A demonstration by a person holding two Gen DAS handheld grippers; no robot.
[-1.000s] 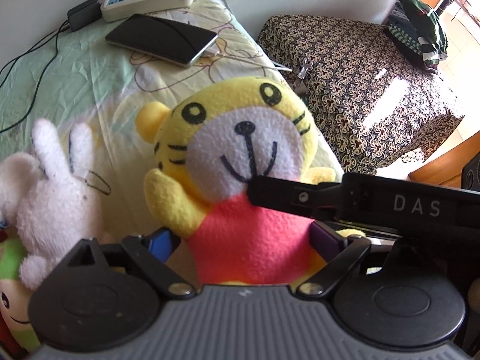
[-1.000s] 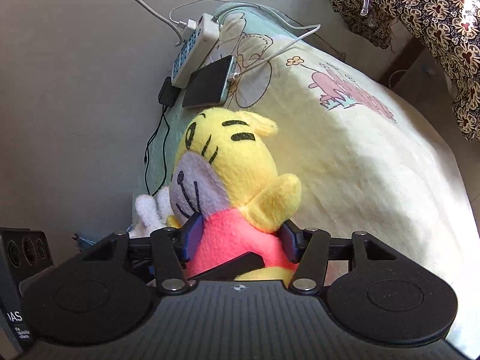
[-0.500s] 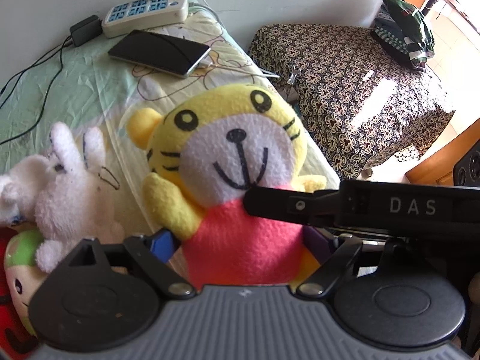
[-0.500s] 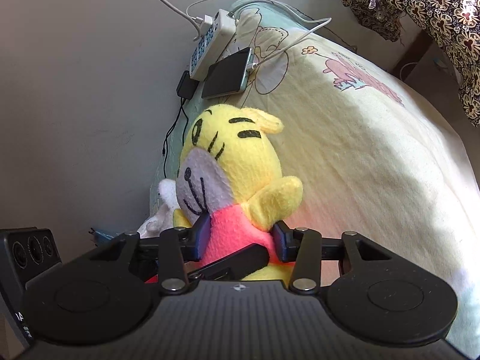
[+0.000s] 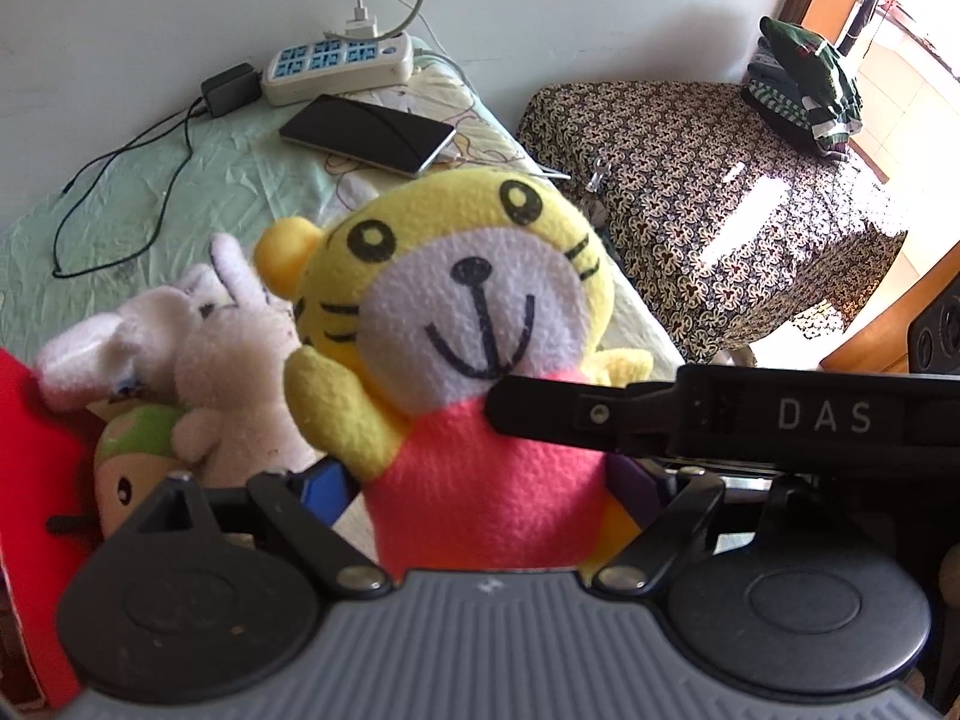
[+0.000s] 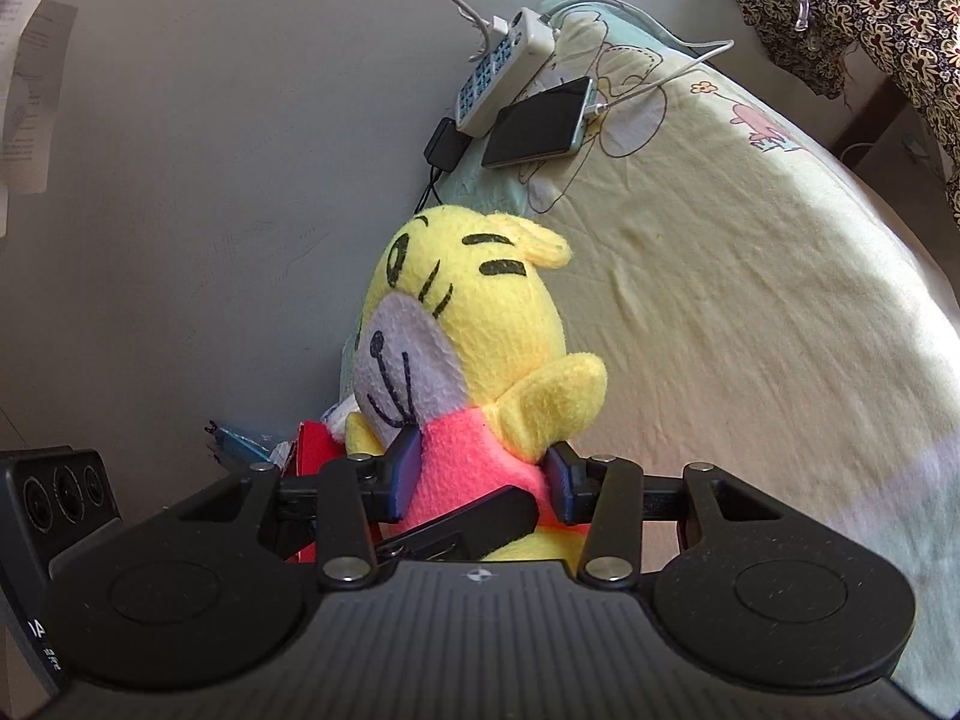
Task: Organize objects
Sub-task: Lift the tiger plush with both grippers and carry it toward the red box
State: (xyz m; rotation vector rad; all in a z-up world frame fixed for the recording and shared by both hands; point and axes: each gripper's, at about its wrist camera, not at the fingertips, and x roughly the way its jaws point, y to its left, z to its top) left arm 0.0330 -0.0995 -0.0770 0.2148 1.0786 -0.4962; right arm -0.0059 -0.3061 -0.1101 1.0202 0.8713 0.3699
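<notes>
A yellow tiger plush (image 5: 462,324) with a white face and pink shirt is held upright above the bed. My left gripper (image 5: 480,486) is shut on its pink body from the front. My right gripper (image 6: 480,474) is shut on the same body from the side, where the tiger plush (image 6: 468,330) faces left. One right finger (image 5: 540,405) crosses the plush's chest in the left wrist view. A white rabbit plush (image 5: 198,348) and a green-capped doll (image 5: 135,462) lie just left of the tiger.
A red box (image 5: 30,480) is at the far left. A phone (image 5: 366,132), a power strip (image 5: 336,66) and a black charger (image 5: 231,87) with cables lie at the bed's head by the wall. A patterned cloth-covered table (image 5: 708,180) stands to the right.
Both grippers have carried the tiger plush left, towards the white rabbit and the red box. The grip on it is unchanged.
</notes>
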